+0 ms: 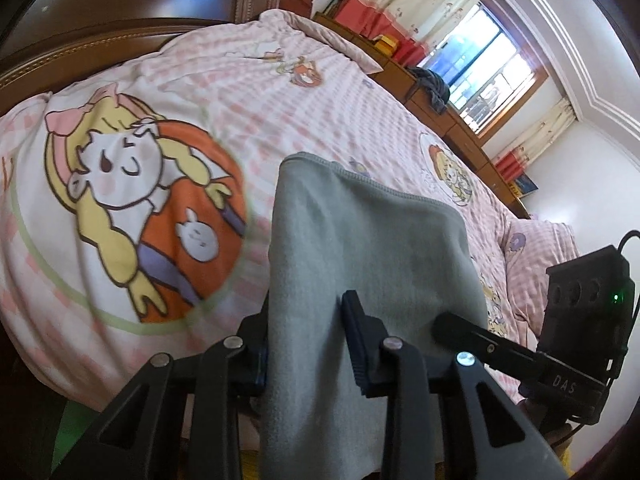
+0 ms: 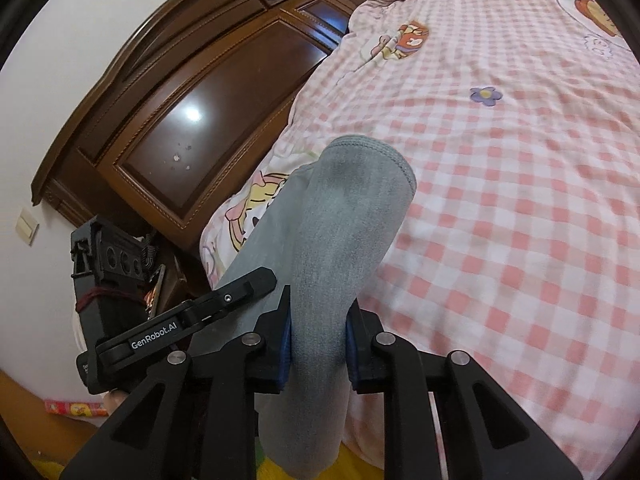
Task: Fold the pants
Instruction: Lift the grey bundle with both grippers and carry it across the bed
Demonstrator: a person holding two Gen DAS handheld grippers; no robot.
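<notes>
Left wrist view showed the left gripper (image 1: pixel 308 320) clenched on the grey pants (image 1: pixel 360 248), the cloth running up the lower middle of the frame between its 2 fingers (image 1: pixel 354 320), with a stitched hem at the top. Behind it, the pink checked bedspread (image 1: pixel 340 92) filled most of the frame, a large cartoon print (image 1: pixel 136 208) at the left. A window (image 1: pixel 476 60) with curtains sat at the upper right, and the other gripper's black body (image 1: pixel 584 300) stood at the right edge. Right wrist view showed the right gripper (image 2: pixel 318 328) grasping a bunched pant leg (image 2: pixel 348 216) at the lower middle, its hemmed end raised over the bedspread (image 2: pixel 520 160). A dark wooden headboard (image 2: pixel 192 120) crossed the upper left.
</notes>
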